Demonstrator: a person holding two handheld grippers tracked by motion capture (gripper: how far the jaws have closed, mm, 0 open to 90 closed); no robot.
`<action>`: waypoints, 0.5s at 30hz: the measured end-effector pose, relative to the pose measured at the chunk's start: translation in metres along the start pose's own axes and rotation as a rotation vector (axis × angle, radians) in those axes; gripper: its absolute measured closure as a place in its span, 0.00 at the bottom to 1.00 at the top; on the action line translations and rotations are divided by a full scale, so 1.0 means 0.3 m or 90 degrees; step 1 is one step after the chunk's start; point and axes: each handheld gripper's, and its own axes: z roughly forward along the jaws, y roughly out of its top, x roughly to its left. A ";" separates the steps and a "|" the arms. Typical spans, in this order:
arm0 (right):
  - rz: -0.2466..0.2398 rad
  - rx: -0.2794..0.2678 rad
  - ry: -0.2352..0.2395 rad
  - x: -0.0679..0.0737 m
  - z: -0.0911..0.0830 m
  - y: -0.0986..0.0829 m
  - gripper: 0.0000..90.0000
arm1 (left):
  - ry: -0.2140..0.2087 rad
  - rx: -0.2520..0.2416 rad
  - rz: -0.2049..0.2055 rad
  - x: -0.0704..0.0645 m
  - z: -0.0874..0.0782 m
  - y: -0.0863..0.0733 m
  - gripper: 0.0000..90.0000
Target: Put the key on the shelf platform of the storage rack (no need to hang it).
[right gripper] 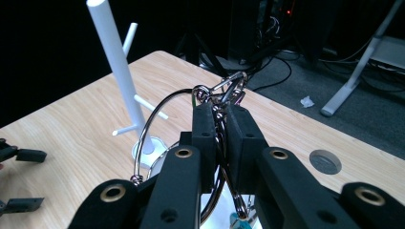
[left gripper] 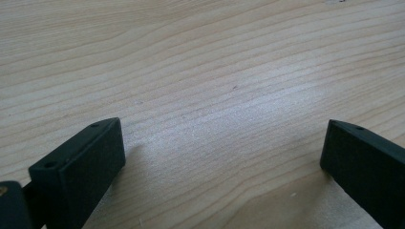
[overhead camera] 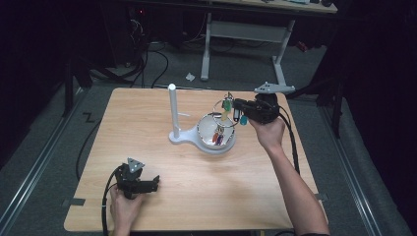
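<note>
Above the white bowl (overhead camera: 216,142) on the desk (overhead camera: 162,206), the right gripper (right gripper: 220,129) has its fingers closed tight on a key ring (right gripper: 157,124) with coloured tags, held near the white peg stand (overhead camera: 173,110). The ring looks light, stiff and slippery, its tags free to swing, so the wire loop seems the surest hold. The left gripper (left gripper: 222,152) rests low over bare desk, fingers wide apart and empty.

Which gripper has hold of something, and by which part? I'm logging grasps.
The right gripper is shut on the key ring, clamping its metal clasp near the top; tagged keys dangle below. The left gripper is open, holding nothing.
</note>
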 end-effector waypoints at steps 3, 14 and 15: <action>0.004 0.001 -0.004 -0.006 0.014 -0.002 0.92 | 0.000 -0.001 0.001 0.000 0.000 0.001 0.02; 0.014 0.002 -0.017 -0.020 0.051 -0.011 0.92 | -0.002 0.000 0.001 0.001 0.000 0.001 0.02; 0.011 0.003 -0.018 -0.019 0.055 -0.012 0.92 | -0.008 0.000 0.018 0.006 0.000 0.003 0.02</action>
